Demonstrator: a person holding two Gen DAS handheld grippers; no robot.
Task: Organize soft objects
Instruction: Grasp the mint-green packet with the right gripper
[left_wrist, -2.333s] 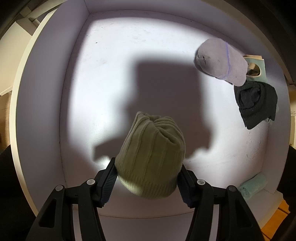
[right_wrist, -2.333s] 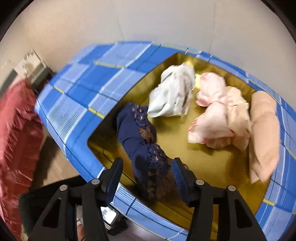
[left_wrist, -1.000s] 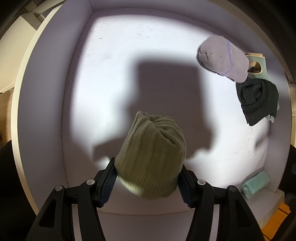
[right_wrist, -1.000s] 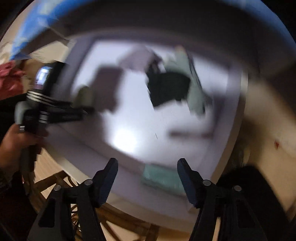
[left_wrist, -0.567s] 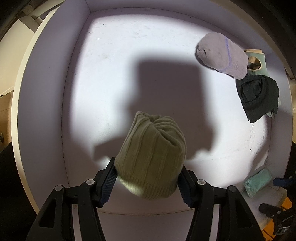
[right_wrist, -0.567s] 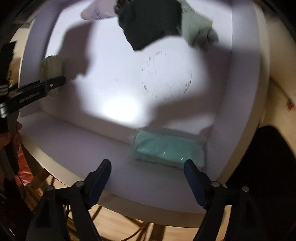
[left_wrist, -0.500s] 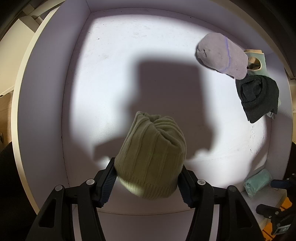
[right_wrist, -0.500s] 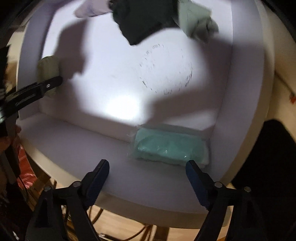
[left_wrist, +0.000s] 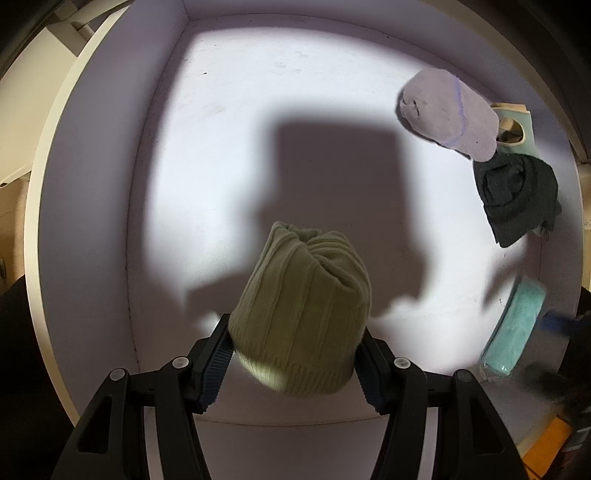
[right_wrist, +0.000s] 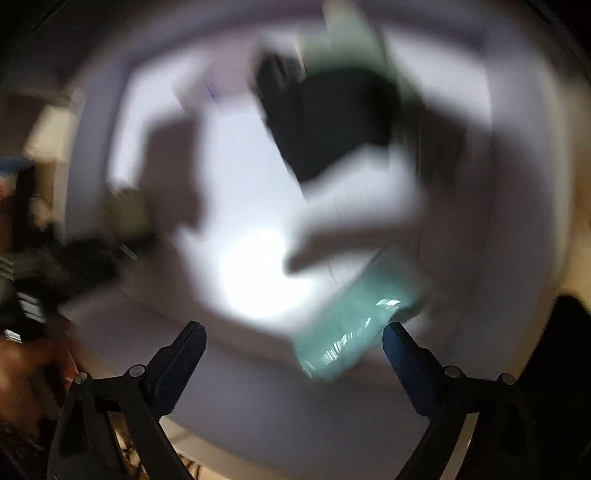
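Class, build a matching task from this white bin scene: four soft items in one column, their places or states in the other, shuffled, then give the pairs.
Items
1. olive knit beanie
2. lilac cap
3. black cloth
4. teal packet

Places
A. beside the black cloth, far right
B. near right corner
C. clamped in the left tool
D. between cap and packet

Pairs: 1-C, 2-A, 3-D, 4-B

You have one white bin (left_wrist: 96, 221) before you. Count one olive knit hat (left_wrist: 303, 317), one lavender cap (left_wrist: 448, 112), one black garment (left_wrist: 517, 199), one teal wrapped bundle (left_wrist: 515, 332), and one pale green item (left_wrist: 517, 129), partly hidden.
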